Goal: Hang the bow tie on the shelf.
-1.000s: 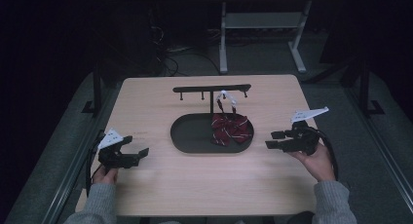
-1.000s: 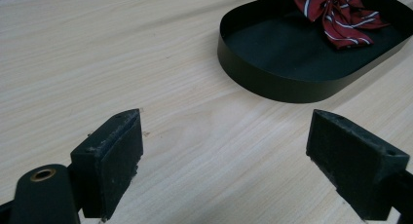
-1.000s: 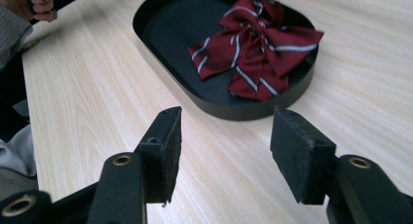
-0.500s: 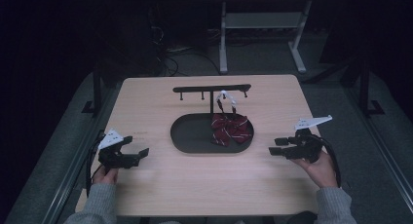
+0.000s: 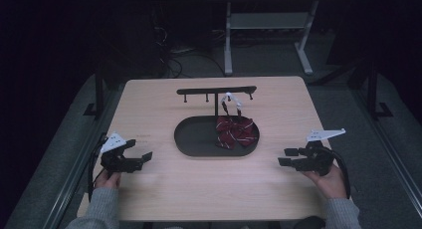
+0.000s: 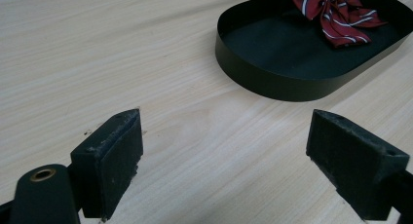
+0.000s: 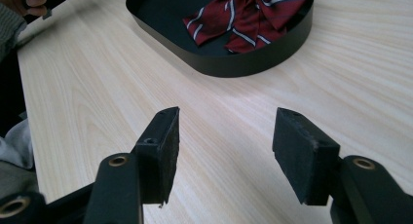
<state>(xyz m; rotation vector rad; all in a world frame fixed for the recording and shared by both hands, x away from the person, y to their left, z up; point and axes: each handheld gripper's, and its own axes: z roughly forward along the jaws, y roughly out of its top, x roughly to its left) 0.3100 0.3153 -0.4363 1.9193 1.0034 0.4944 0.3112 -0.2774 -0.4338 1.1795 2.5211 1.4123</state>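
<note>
In the high view my left gripper (image 5: pixel 142 158) sits at the lower left of the frame, over bare wood of the table (image 5: pixel 199 184), its jaws spread with nothing between them. My right gripper (image 5: pixel 287 157) is at the lower right, near the table's edge, jaws also apart and empty; they have just been opening a little wider. Both point inward, toward the middle of the picture.

The striped burgundy bow tie (image 5: pixel 234 131) lies in the centre of that frame, inside the right end of the black oval tray (image 5: pixel 191 139). A thin black rack (image 5: pixel 216 91) with small pegs stands just behind the tray, and a white clip or strap (image 5: pixel 232 97) hangs from it above the bow tie. The bow tie is well apart from both my grippers, roughly between them and a bit higher in the frame.

In the left gripper view the bow tie (image 6: pixel 336 12) is at the upper right, in the far part of the tray (image 6: pixel 272 80), with open tabletop between it and my pads (image 6: pixel 114 156). In the right gripper view the bow tie (image 7: pixel 243 17) is at the top centre, in the tray (image 7: pixel 243 63), straight beyond the gap of my open jaws, with bare wood between
</note>
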